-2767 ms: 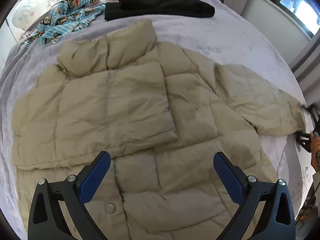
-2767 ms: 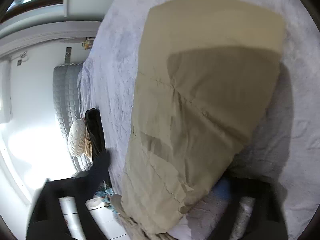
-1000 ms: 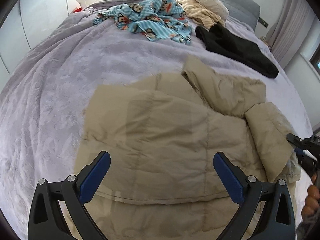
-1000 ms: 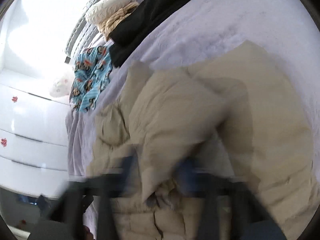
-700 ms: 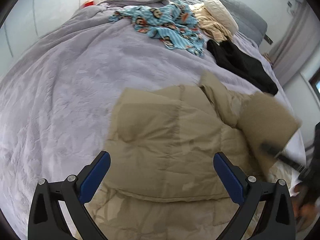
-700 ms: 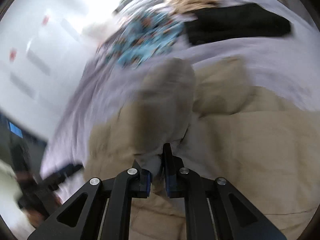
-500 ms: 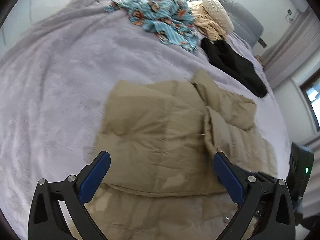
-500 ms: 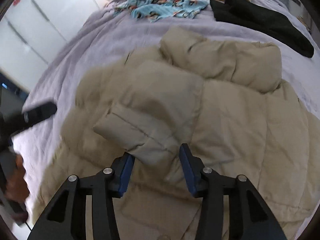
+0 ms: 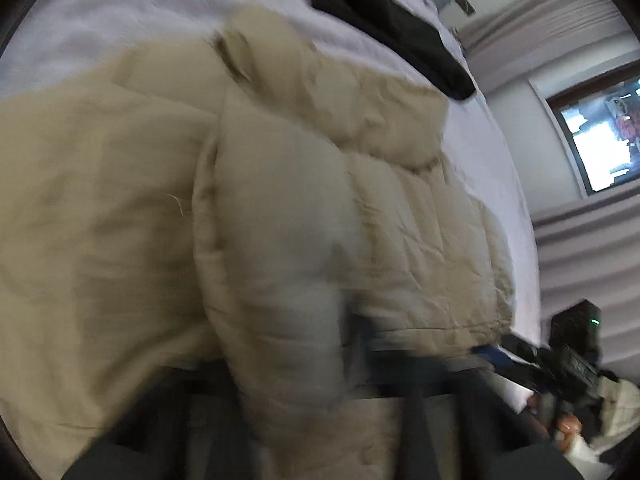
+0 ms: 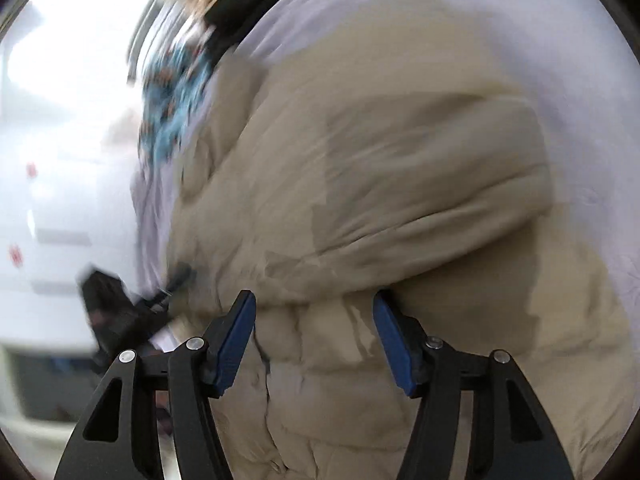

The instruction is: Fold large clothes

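A: Where's the beige puffer jacket (image 9: 280, 200)?

B: Spread over the lilac bedspread (image 9: 100, 16), both sleeves folded in over the body. The left wrist view is badly smeared, but it shows one folded sleeve (image 9: 272, 248) bulging close to the lens, the collar (image 9: 320, 80) beyond it, and a black garment (image 9: 384, 20) lying further up the bed.

A: And the left gripper?

B: In its own view it is only a dark blur along the bottom edge, so I cannot tell whether it is released or clenched. The right wrist view catches it as a dark smudge (image 10: 116, 312) at the jacket's left edge, no clearer.

A: The right gripper?

B: Sharp in its own camera. The right gripper (image 10: 314, 340) stands released, blue pads (image 10: 236, 336) well apart, over the jacket's lower front, nothing between them. The left view shows it small at lower right (image 9: 552, 364), beside the jacket's edge.

A: Anything else only one view gives?

B: The window (image 9: 600, 136) appears only in the left view; the blue patterned cloth (image 10: 172, 92) shows clearly only in the right
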`<move>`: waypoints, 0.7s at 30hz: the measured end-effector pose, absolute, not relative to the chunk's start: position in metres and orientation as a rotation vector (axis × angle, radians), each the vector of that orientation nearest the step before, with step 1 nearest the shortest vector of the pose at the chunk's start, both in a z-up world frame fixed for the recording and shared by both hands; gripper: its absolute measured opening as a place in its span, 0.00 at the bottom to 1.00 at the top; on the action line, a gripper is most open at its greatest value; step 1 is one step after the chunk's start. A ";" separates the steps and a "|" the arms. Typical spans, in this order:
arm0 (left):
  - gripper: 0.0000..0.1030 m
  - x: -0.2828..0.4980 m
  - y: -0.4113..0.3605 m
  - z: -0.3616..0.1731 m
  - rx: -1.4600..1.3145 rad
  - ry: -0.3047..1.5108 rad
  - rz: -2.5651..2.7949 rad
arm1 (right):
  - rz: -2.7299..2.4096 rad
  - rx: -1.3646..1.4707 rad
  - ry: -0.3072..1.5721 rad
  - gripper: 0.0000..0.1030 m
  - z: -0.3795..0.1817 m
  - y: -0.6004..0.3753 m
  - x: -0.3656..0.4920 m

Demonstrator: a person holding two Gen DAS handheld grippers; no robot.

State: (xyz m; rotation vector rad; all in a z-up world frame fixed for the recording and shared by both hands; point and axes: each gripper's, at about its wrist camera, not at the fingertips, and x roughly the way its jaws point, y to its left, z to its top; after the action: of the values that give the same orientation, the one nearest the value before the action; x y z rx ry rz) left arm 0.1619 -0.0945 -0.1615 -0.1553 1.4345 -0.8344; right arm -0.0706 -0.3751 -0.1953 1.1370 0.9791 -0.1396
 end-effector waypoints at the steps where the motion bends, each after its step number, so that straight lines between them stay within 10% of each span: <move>1: 0.08 0.160 -0.099 -0.152 -0.154 1.404 -0.830 | -0.148 1.174 0.949 0.63 -0.198 -0.383 -0.072; 7: 0.08 0.158 -0.076 -0.102 -0.172 1.235 -0.808 | -0.150 1.262 0.812 0.63 -0.195 -0.418 -0.063; 21: 0.08 0.151 -0.074 -0.171 -0.085 1.375 -0.739 | 0.013 1.360 0.769 0.68 -0.183 -0.436 -0.108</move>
State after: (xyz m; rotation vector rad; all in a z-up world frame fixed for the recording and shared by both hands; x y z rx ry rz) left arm 0.1508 -0.0742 -0.1715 -0.0852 1.3751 -0.7387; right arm -0.1083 -0.4360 -0.1832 1.3600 0.7686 0.0126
